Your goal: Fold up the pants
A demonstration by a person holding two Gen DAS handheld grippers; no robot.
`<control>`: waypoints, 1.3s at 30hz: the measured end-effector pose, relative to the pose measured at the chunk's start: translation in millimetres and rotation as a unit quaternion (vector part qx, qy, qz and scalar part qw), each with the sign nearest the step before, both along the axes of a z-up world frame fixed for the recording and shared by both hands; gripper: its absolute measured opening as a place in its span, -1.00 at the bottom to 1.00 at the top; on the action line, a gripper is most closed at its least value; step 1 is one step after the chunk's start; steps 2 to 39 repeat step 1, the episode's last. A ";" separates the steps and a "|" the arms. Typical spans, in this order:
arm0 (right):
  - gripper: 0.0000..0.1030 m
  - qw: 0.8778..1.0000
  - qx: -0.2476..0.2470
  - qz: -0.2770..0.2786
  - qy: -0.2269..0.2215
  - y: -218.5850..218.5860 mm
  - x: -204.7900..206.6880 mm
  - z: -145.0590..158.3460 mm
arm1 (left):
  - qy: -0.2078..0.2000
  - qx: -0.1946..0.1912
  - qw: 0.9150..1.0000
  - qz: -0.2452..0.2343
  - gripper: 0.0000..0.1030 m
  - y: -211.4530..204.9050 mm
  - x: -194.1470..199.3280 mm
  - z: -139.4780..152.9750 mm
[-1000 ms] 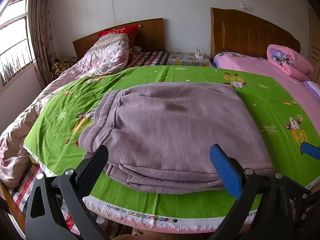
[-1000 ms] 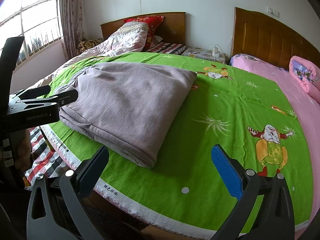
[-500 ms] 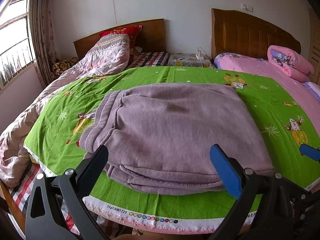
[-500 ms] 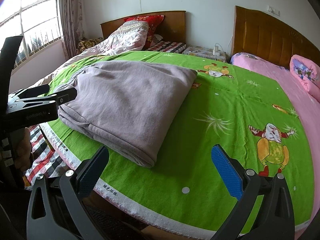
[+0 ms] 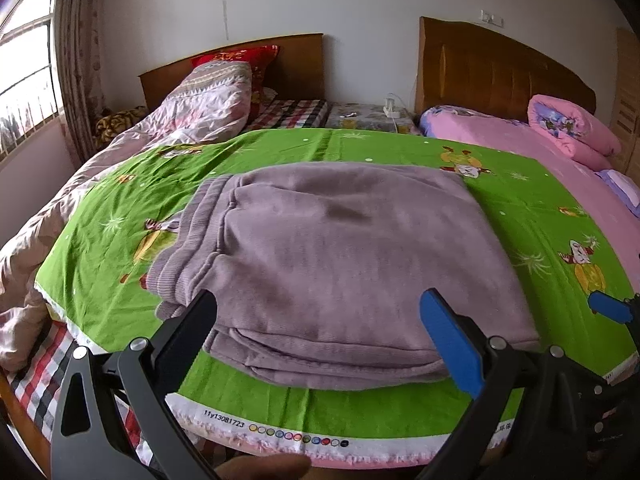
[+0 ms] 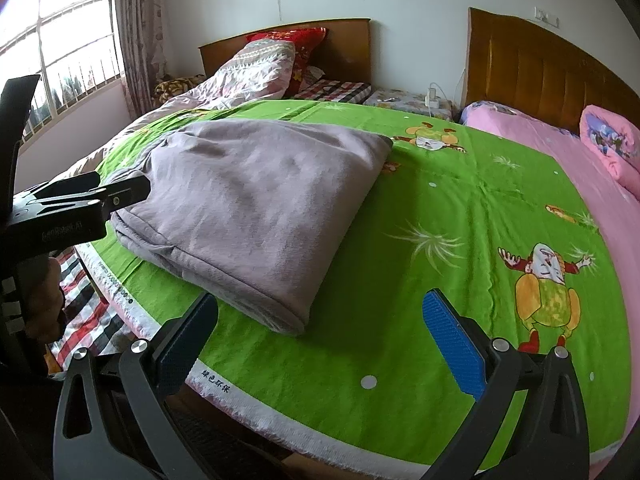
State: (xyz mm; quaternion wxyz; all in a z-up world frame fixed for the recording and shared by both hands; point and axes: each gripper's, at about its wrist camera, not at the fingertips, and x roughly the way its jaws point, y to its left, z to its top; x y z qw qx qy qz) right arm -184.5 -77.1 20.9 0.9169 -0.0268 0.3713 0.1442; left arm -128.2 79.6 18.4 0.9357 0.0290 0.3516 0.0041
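Mauve fleece pants (image 5: 340, 256) lie folded into a thick rectangle on a green cartoon-print sheet (image 5: 540, 216), ribbed waistband at the left. My left gripper (image 5: 320, 324) hovers open just in front of the stack's near edge, nothing between its fingers. In the right wrist view the same folded pants (image 6: 256, 200) sit left of centre. My right gripper (image 6: 320, 320) stands open over the sheet (image 6: 440, 248) near the pants' front right corner, holding nothing. The left gripper's body (image 6: 76, 208) shows at the left edge of that view.
A rumpled pink quilt (image 5: 192, 116) and red pillow (image 5: 236, 56) lie at the back left. A pink bed with a rolled pink blanket (image 5: 568, 128) is at the right. A bedside table (image 5: 368, 114) stands between two wooden headboards. A window (image 6: 68, 48) is on the left.
Both grippers stayed open and drifted only slightly; the view of the pants shifted a little. The pants have not moved.
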 end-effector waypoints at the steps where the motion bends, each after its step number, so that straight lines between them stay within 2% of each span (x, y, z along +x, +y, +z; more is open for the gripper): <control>1: 0.91 1.000 0.000 0.001 0.001 -1.4 1.6 -0.3 | 0.000 0.003 1.000 0.002 0.97 -0.5 0.5 -0.3; 39: 0.91 1.000 0.000 0.001 0.001 -1.4 1.6 -0.3 | 0.000 0.003 1.000 0.002 0.97 -0.5 0.5 -0.3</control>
